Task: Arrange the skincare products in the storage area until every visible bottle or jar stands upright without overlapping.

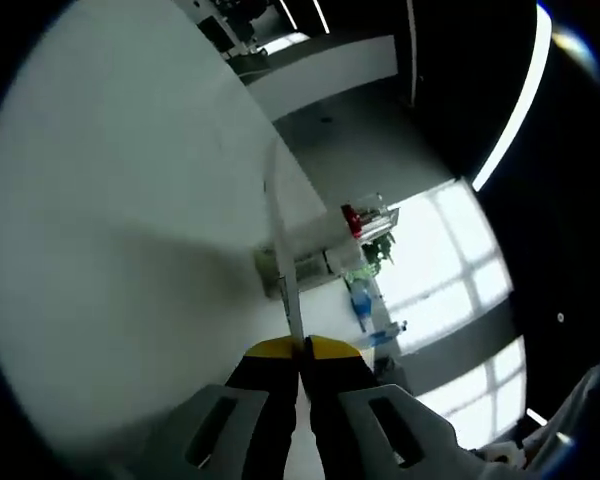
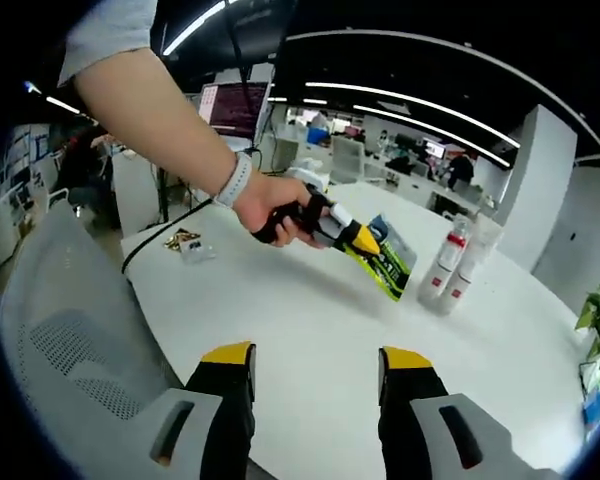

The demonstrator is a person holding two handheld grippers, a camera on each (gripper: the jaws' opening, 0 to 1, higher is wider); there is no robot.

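The left gripper [image 2: 365, 243] pinched a flat packet [image 2: 388, 258] (still off the table [image 2: 310, 330]). Two bottles [image 2: 450, 265] stood far right. The right gripper [image 2: 318, 372] was wide open, empty.

We note the right tool [image 2: 317, 372]: black jaws, yellow tips, grey housings. At upper left, a grey short sleeve [image 2: 105, 35] and white wristband [image 2: 234, 181].

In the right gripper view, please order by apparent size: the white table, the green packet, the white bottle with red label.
1. white table
2. green packet, held in the left gripper
3. white bottle with red label; close to the packet, so unsure.
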